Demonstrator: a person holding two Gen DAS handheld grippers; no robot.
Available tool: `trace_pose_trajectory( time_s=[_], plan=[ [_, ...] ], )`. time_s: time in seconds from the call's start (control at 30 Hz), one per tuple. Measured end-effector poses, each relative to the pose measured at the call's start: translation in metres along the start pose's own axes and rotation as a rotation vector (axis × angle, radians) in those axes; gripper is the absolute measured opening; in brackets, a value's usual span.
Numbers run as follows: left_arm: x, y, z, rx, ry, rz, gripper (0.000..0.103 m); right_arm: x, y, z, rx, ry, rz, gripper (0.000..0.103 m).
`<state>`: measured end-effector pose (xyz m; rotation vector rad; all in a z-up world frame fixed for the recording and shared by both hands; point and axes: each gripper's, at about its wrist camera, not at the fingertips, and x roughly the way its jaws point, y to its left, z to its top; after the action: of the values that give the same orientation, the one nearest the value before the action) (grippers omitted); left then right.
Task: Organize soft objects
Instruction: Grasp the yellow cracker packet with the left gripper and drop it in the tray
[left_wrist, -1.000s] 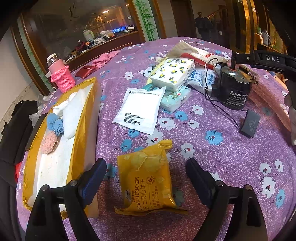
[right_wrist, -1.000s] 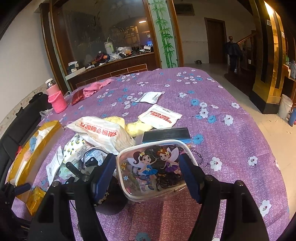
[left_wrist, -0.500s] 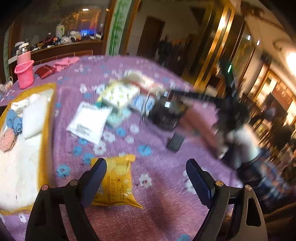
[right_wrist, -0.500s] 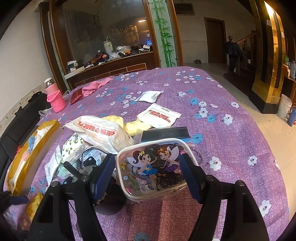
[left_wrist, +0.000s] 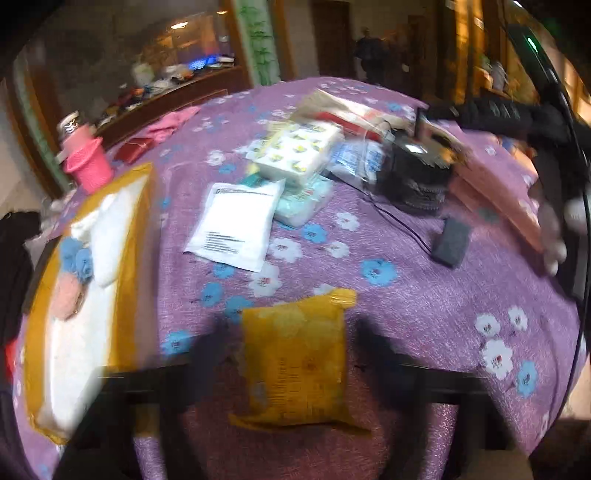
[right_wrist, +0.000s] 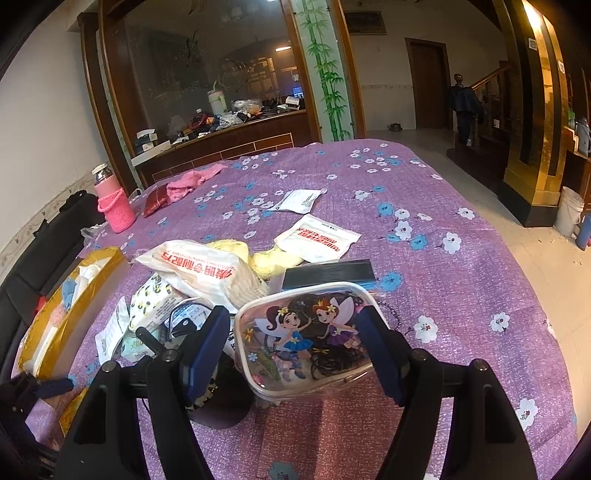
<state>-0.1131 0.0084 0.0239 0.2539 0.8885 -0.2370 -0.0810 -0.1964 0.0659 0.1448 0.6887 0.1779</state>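
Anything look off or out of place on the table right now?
Yes: a black motor-like device with a trailing cable sits among the soft packs, a hard thing in a soft-goods pile. The packs are heaped crookedly, the white bag with red print lying over the tissue pack.

Right wrist view: bare purple tabletop (right_wrist: 461, 280) across right half, free passage. Left-centre crowded: snack bags (right_wrist: 201, 269), tissue packs (right_wrist: 149, 306), fairy pouch (right_wrist: 306, 343) at bottom centre. Yellow box (right_wrist: 55, 314) blocks left edge. Pink bottle (right_wrist: 112, 203) upright, upper left.
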Motion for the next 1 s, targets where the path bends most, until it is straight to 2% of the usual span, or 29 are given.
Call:
trace_pose_trajectory(
  time_s=[0.03, 0.13, 0.27, 0.47, 0.63, 0.7, 0.87, 1.0],
  plan=[
    [0.002, -0.002, -0.001, 0.006, 0.007, -0.035, 0.045, -0.001, 0.0, 0.0, 0.004, -0.002, -0.003, 0.071],
    [0.0, 0.002, -0.001, -0.001, -0.004, -0.071, 0.045, -0.002, -0.004, 0.001, 0.019, -0.003, -0.012, 0.071],
    [-0.011, 0.023, -0.005, -0.07, -0.041, -0.177, 0.045, -0.002, -0.006, 0.002, 0.027, -0.006, -0.028, 0.071],
    [-0.036, 0.041, -0.005, -0.132, -0.116, -0.228, 0.045, 0.0, -0.008, 0.003, 0.029, -0.005, -0.039, 0.071],
    [-0.059, 0.056, 0.004, -0.177, -0.178, -0.208, 0.045, -0.001, -0.017, 0.004, 0.071, -0.002, -0.03, 0.071],
    [-0.065, 0.071, 0.005, -0.208, -0.197, -0.166, 0.045, -0.003, -0.021, 0.004, 0.092, -0.01, -0.032, 0.071],
    [-0.061, 0.113, 0.001, -0.301, -0.179, -0.101, 0.045, -0.018, -0.026, 0.003, 0.141, -0.032, -0.002, 0.071],
    [-0.051, 0.147, -0.002, -0.342, -0.149, -0.02, 0.045, -0.032, 0.001, -0.002, 0.123, 0.0, 0.089, 0.071]
  ],
)
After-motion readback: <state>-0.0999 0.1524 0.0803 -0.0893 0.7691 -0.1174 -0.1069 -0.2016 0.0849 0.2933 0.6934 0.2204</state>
